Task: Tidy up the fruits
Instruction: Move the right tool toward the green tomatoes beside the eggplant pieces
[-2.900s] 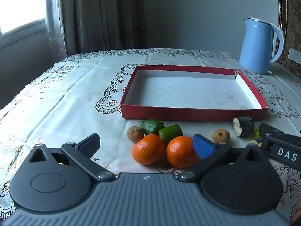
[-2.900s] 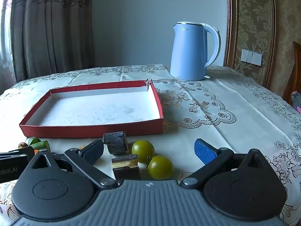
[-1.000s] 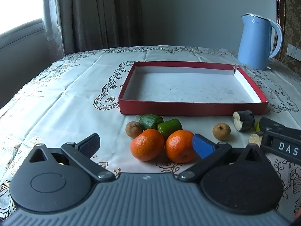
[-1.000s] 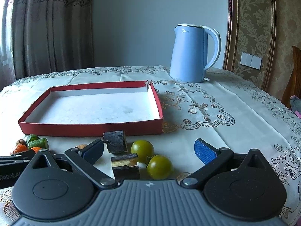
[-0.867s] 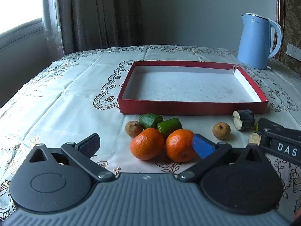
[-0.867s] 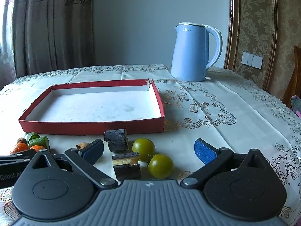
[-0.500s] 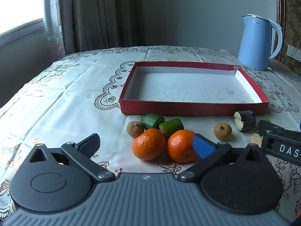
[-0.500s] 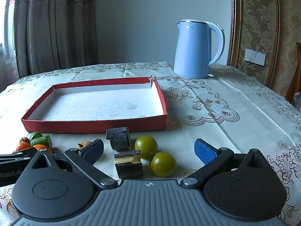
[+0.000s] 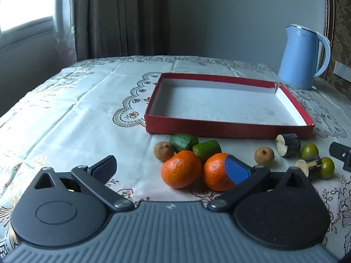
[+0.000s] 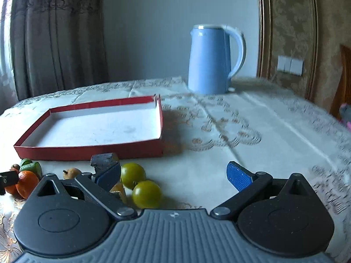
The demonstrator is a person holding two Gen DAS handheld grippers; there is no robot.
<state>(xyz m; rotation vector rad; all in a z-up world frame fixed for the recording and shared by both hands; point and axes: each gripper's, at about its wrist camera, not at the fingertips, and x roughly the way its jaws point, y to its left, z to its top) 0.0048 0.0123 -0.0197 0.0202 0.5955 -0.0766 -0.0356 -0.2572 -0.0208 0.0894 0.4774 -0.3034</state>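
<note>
The fruits lie on the counter [image 9: 65, 118] in a loose row just in front of the red tray [image 9: 228, 129], none of them inside it. At the left of the row, two oranges [image 9: 181, 171] sit side by side and touch; behind them are two green chunks [image 9: 183, 142], the right one leaning against both oranges, and a small brown fruit [image 9: 163, 151] beside the left chunk. A second brown fruit [image 9: 264, 156] sits apart to the right. Further right are a dark chunk [image 9: 287, 145] with a pale cut face, close to the tray's front wall, a second dark chunk [image 9: 308, 167] nearer the camera, and two green round fruits [image 9: 309, 150], one just beside each dark chunk.

The left tool [image 9: 172, 168] stands wide apart, holding nothing; its right pad [image 9: 237, 172] overlaps the right orange in the left wrist view, though contact cannot be told. The right tool [image 10: 173, 175] is also spread wide with nothing between its pads; the two green round fruits lie in the gap near its left pad [image 10: 108, 176], which covers part of the dark chunks. The right wrist view is blurred.

The tray is shallow, white inside, with a split far right corner. A blue kettle [image 10: 214, 59] stands behind the tray to the right, well apart from the fruit. The counter wears a pale embroidered cloth. Curtains [image 9: 118, 17] hang behind.
</note>
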